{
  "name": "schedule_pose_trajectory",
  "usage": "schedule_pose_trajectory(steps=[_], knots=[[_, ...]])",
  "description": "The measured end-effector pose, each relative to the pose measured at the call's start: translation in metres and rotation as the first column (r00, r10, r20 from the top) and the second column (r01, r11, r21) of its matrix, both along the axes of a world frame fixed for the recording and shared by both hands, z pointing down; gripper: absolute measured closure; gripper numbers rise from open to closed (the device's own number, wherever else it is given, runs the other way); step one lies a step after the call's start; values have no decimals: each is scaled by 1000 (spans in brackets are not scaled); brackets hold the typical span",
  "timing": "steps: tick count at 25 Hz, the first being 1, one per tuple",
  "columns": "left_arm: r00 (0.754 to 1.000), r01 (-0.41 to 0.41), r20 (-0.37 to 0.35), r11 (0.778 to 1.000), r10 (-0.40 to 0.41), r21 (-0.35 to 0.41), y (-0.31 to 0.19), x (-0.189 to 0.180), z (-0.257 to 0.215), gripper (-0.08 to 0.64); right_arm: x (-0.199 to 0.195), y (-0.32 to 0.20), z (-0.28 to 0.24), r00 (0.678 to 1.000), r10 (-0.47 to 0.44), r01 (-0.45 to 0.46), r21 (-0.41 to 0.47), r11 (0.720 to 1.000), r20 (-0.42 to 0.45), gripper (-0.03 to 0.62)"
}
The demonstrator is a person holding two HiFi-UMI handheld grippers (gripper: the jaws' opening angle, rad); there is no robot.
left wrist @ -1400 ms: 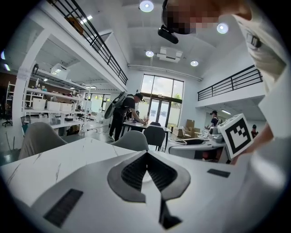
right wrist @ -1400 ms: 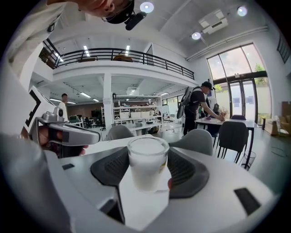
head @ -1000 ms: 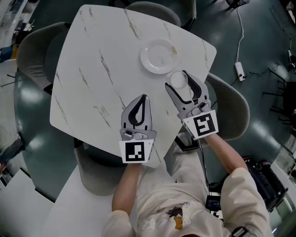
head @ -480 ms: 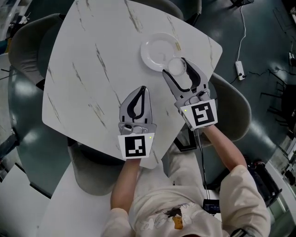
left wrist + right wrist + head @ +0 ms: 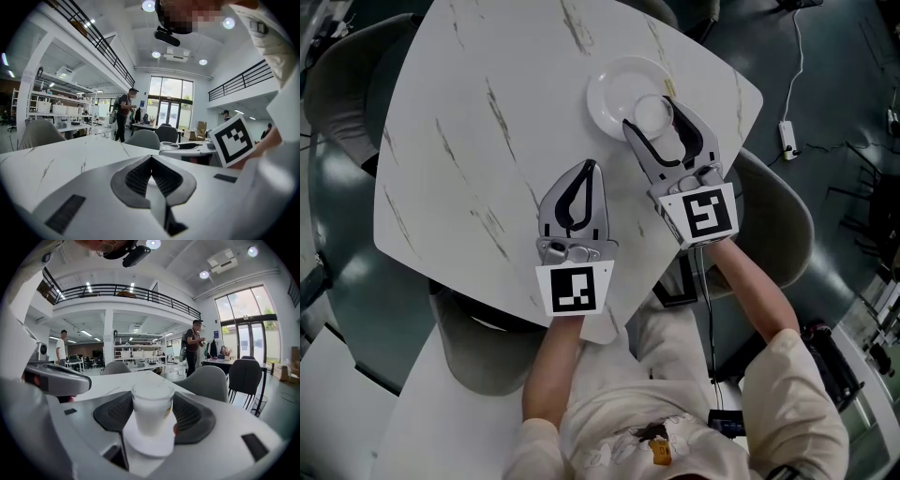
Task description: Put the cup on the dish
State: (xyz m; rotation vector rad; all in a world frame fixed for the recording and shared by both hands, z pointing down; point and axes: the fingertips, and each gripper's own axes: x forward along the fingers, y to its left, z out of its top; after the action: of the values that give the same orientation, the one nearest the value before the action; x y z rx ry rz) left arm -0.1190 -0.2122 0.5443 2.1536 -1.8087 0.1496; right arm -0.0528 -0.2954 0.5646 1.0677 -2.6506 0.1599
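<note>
- White marbled worktop (image 5: pixel 487 112) carries a white dish (image 5: pixel 614 89) near its far right edge.
- Right gripper (image 5: pixel 650 111) has its fingers (image 5: pixel 192 416) closed against both sides of the upright cup (image 5: pixel 653 114), which sits over the dish's near part.
- Left gripper (image 5: pixel 586 171) lies on the worktop, fingers (image 5: pixel 133 176) pressed together, holding nothing.

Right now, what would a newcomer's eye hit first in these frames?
The right gripper, its fingers shut on a white cup, holds it over the white dish near the far right corner of the marbled table; whether the cup touches the dish is unclear. The left gripper is shut and empty over the table nearer the person, its black-and-white marker cube standing out.
</note>
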Motion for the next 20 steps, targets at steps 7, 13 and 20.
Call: schedule_pose_trajectory(steps=[7,13,20], knots=[[1000,1,6,1000,-1,20,-12,-5,5,557,-4,-11,13,1000,12,-12,11,1000,-25,333],[1000,-1,9,999,1,34,-18,-5,9,557,-4,-18,23,999,33,-33,6,999,-26,333],[1000,-4,7,999,3,35,-17,-1,15,557,-8,-24,27,998,33,-31,47,998,-45,333]])
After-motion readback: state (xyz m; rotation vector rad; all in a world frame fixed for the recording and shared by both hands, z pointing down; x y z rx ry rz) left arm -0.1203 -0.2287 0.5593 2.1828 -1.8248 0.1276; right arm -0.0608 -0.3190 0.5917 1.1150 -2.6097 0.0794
